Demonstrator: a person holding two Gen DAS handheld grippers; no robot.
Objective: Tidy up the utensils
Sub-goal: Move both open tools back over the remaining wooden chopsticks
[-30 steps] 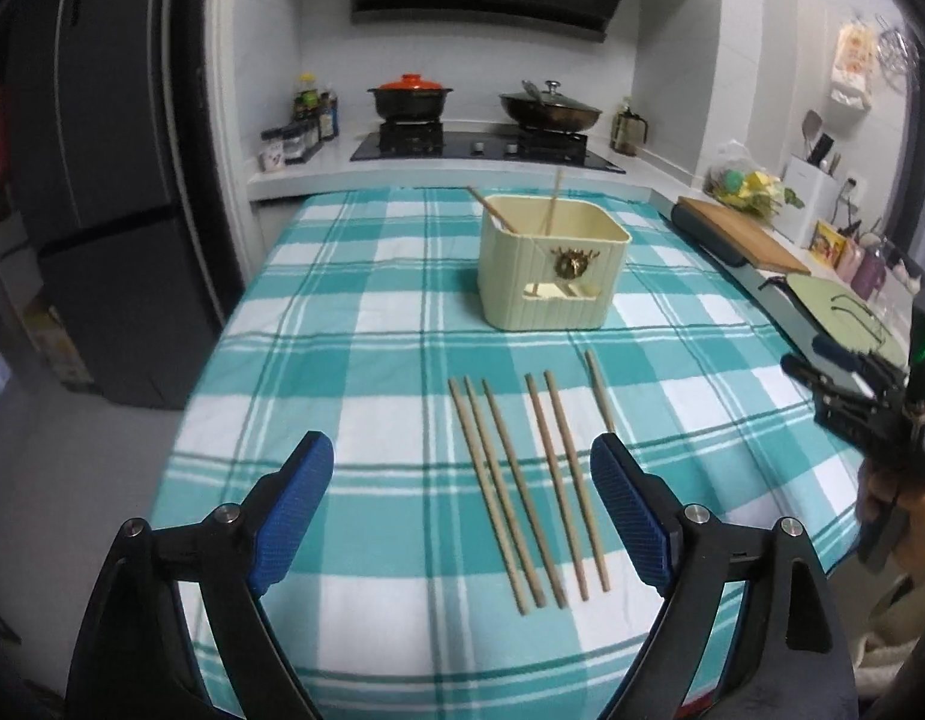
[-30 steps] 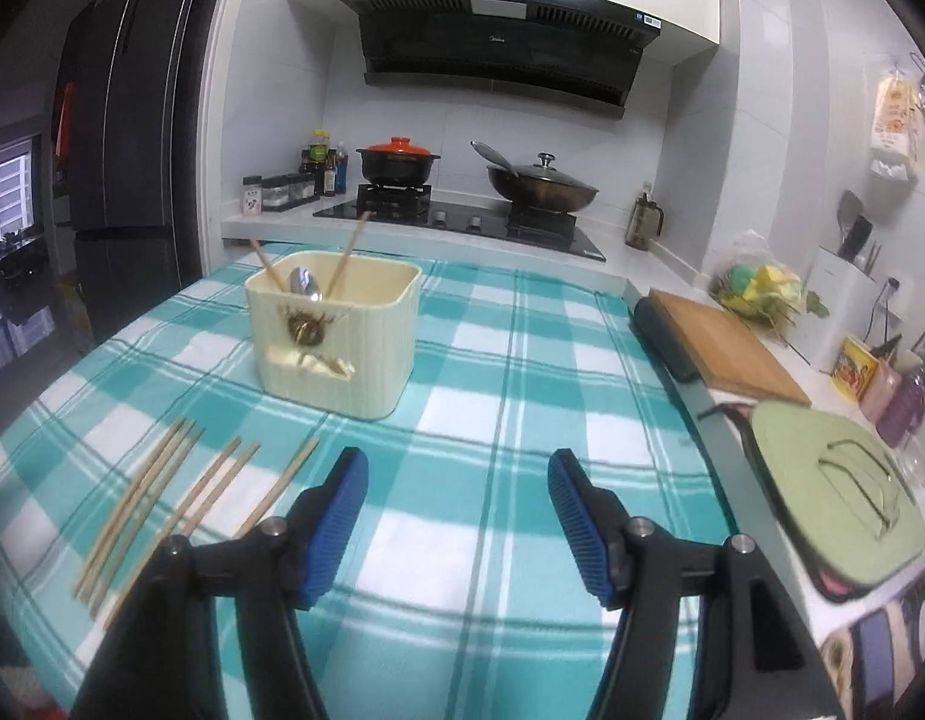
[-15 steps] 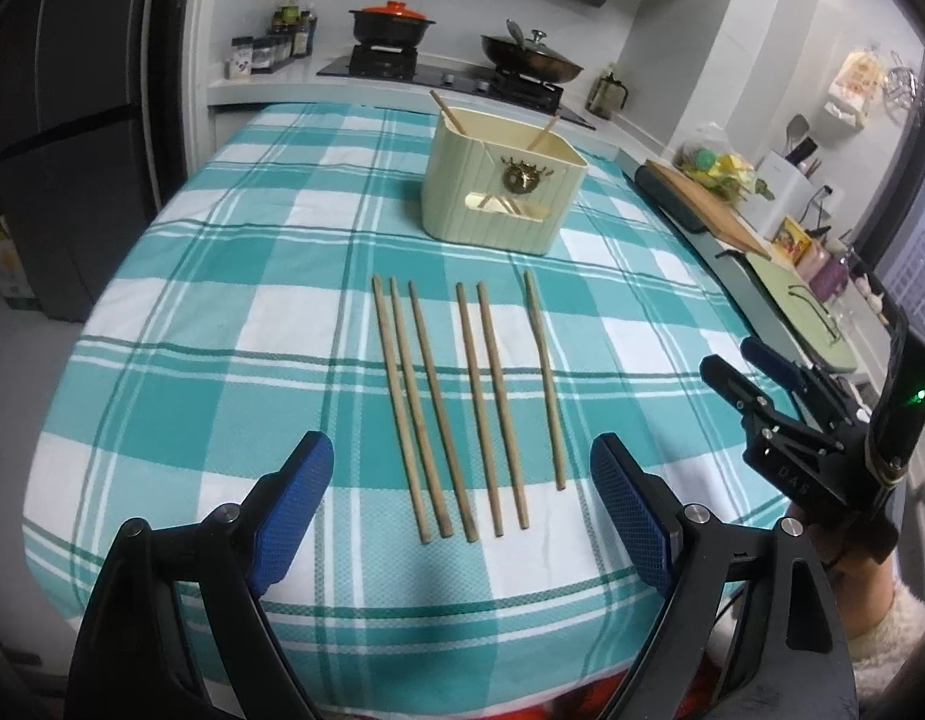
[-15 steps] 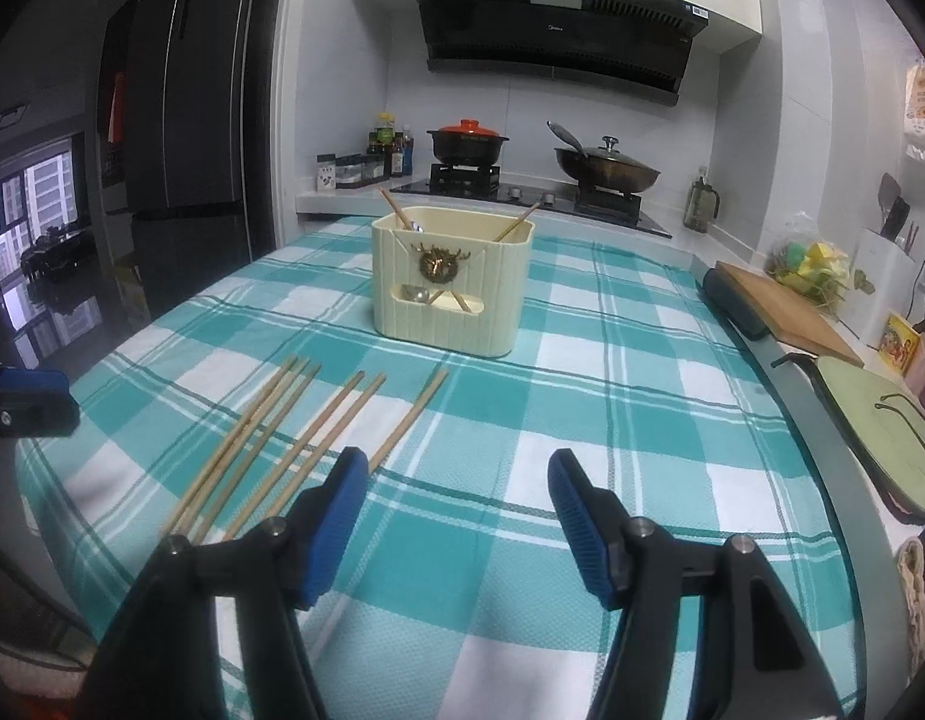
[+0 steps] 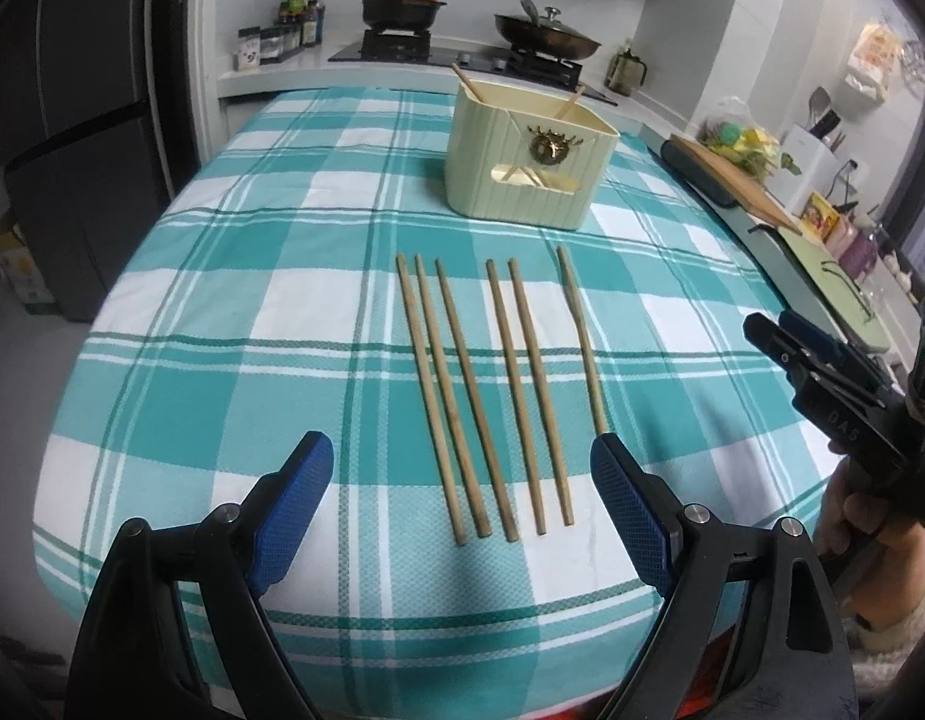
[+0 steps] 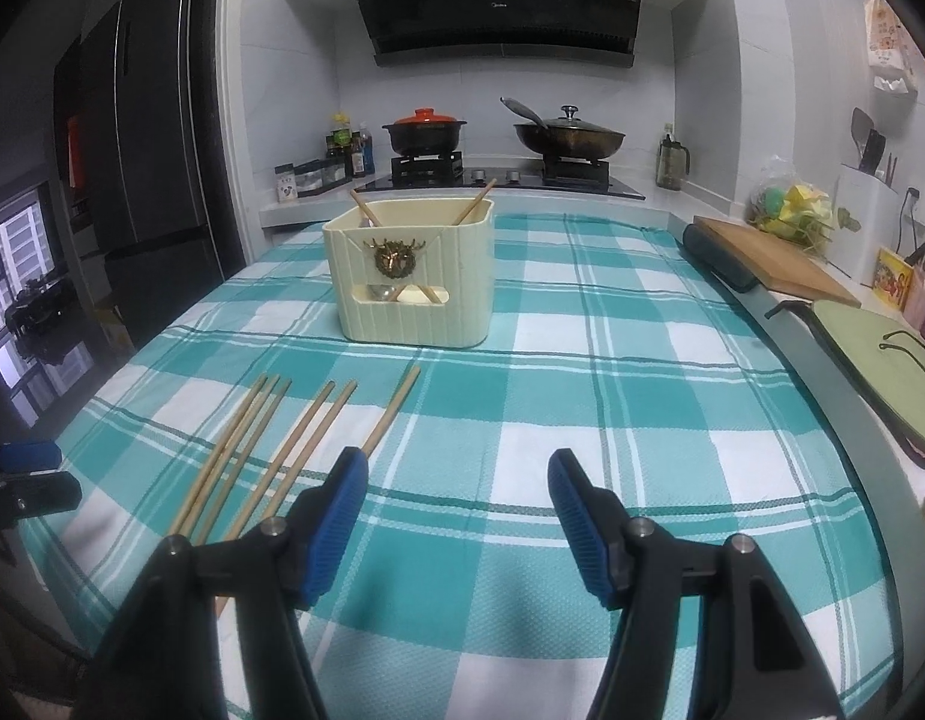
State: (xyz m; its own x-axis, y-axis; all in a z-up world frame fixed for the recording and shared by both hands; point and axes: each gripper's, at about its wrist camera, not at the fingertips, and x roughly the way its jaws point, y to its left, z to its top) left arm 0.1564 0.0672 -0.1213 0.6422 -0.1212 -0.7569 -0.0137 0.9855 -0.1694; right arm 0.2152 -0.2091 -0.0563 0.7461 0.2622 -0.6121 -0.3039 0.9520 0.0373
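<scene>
**Both grippers drawn back to the near edge, six chopsticks waiting**

Over the last second you pulled both grippers back toward the near edge of the tabletop (image 5: 180,324), so the whole row of chopsticks (image 5: 492,396) now lies in front of you rather than under your fingers. Nothing on the checked cloth has shifted; only your vantage has. That reads as a line-up for the first pick, not progress on the sorting itself.

Your left gripper (image 5: 462,510) hangs just short of the near ends of the sticks, jaws wide apart and empty, roughly straddling the row. Your right gripper (image 6: 456,516) sits off toward the right side of the row, jaws also apart with nothing between them; the rightmost chopstick (image 6: 390,414) ends just beside its left finger.

The six sticks lie side by side near the middle of the tabletop, pointing toward the cream utensil holder (image 5: 525,165) farther back, well apart from them. Two chopsticks already lean inside it. The sticks are thin and flat on cloth, so expect a low, careful pinch.
</scene>
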